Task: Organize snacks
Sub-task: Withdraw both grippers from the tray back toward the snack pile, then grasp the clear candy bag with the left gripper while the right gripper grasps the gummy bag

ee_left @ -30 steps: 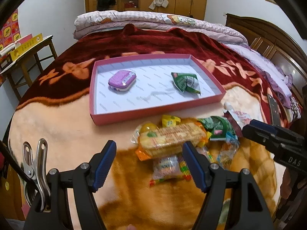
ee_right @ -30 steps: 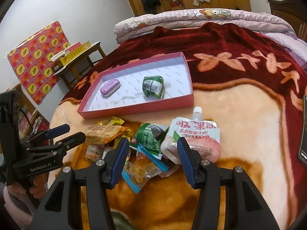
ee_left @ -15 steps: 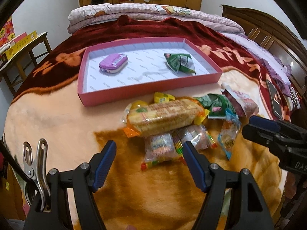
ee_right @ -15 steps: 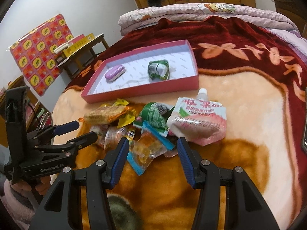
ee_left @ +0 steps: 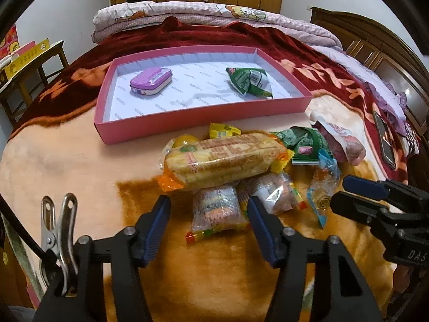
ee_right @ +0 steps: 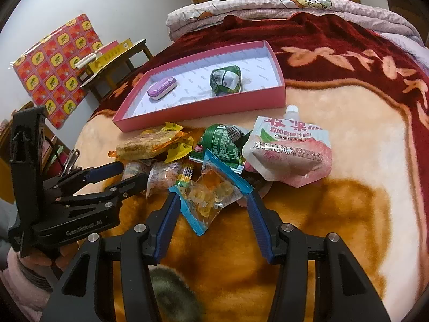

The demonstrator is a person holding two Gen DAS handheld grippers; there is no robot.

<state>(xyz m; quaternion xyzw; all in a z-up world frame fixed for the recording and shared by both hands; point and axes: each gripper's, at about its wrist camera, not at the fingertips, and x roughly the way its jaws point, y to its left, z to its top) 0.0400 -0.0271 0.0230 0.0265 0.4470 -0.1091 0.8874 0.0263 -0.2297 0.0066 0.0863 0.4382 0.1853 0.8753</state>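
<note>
- The snacks sit in a loose pile on the orange and cream blanket (ee_left: pixel 80 161) of the bed, just in front of the pink tray (ee_left: pixel 203 118).
- On top of the pile lies the long biscuit pack (ee_left: pixel 222 158) with orange ends; tucked under its near edge are two small clear packets (ee_left: pixel 217 209), side by side.
- To the right of those you have a blue-edged candy bag (ee_right: pixel 211 196), a green packet (ee_right: pixel 219 145) and a white and pink jelly pouch (ee_right: pixel 289 155) with its cap pointing toward the tray.
- Inside the tray, a purple tin (ee_left: pixel 151 81) rests on the left and a green wrapped snack (ee_left: pixel 250 81) on the right, well apart (both lie flat on the white lining).
- Your left hand-held gripper (ee_left: pixel 209 214) has just been narrowing its jaws; they stand about half apart on either side of one clear packet, and the blue pads are not pressing on it.
- Your right hand-held gripper (ee_right: pixel 211 212) holds its jaws partly apart around the near end of the blue-edged candy bag; its left pad is at the bag's edge, yet nothing is lifted or squeezed.
- Each gripper shows in the other's view, close together over the pile.
- Farther out: a folded quilt (ee_left: pixel 214 16) at the far end of the bed, a phone (ee_left: pixel 384 139) on the blanket at the right, and a small wooden table (ee_right: pixel 118 61) beside the bed with a yellow box on it.
</note>
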